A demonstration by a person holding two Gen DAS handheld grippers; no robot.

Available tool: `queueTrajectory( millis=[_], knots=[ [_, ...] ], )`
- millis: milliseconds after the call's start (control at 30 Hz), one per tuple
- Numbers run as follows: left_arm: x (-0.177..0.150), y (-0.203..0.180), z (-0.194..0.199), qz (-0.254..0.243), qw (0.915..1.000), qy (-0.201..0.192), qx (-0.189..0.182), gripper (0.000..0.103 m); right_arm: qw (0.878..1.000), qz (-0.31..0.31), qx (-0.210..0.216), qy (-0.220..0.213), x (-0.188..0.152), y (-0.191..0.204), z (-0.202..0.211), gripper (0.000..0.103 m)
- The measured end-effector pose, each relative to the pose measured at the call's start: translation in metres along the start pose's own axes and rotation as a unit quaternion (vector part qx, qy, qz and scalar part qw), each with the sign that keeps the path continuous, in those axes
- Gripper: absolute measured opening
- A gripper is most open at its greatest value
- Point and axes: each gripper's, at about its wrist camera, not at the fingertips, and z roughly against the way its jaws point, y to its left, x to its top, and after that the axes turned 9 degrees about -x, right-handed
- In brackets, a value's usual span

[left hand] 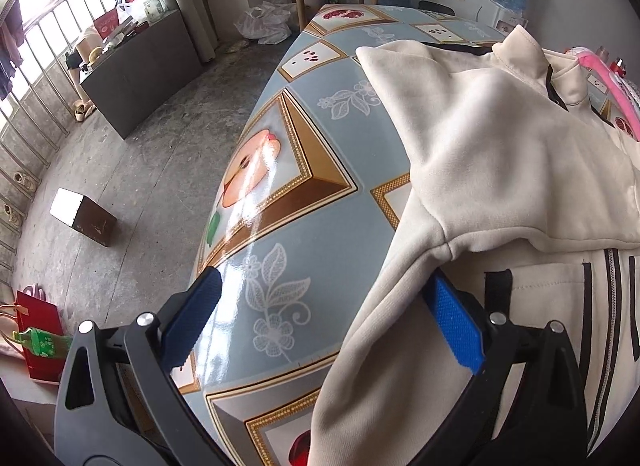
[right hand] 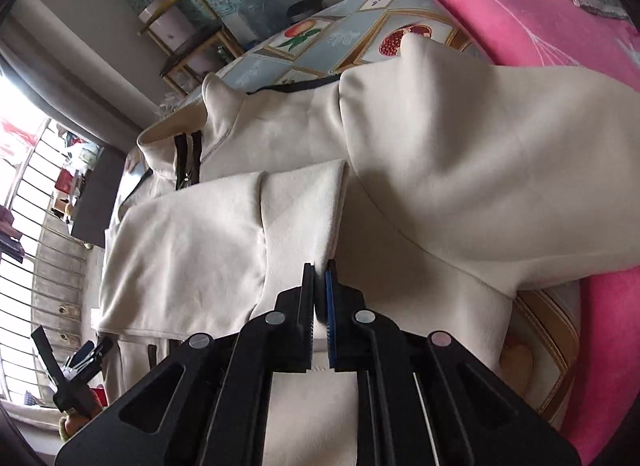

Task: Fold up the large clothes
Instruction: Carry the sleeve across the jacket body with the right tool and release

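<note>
On the patterned tabletop (left hand: 312,201) the cream zip jacket (left hand: 500,153) lies spread, one sleeve folded across its chest. The right claw (right hand: 320,266) is clamped on that sleeve's cuff edge at 6 o'clock; the left claw (left hand: 324,306) gapes apart, straddling the other sleeve (left hand: 384,326) without gripping. A tug could drag the whole jacket against the pink blanket (right hand: 500,13) at 1 o'clock. No containers hold anything relevant.

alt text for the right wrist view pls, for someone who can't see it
The right tool is shut on a folded edge of a cream jacket spread over a patterned table. A pink garment lies beyond the jacket.
</note>
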Motion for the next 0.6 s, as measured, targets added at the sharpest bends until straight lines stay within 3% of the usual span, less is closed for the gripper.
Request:
queueTrajectory(
  millis=[100,233,400,500,600],
  knots=[
    [-0.001,0.0,0.014,-0.003,0.9998,-0.014,-0.015,0.097,1.0,0.015,0.002,0.009,0.005,0.005,-0.002,0.008],
    [-0.001,-0.001,0.034,-0.007,0.9979,-0.048,-0.043,0.097,0.999,0.039,-0.011,0.024,0.007,0.017,-0.006,0.029],
    [0.003,0.0,0.023,-0.009,0.9987,-0.037,-0.034,0.097,0.997,0.061,-0.038,0.038,0.009,0.025,-0.027,0.028],
    [0.009,0.007,0.021,0.002,0.9984,-0.034,-0.046,0.097,0.991,0.107,-0.083,0.019,0.004,0.034,-0.022,0.01],
    [0.028,0.019,0.03,0.014,0.9967,-0.052,-0.061,0.097,0.988,0.116,-0.101,0.018,-0.002,0.031,-0.019,0.007]
  ],
)
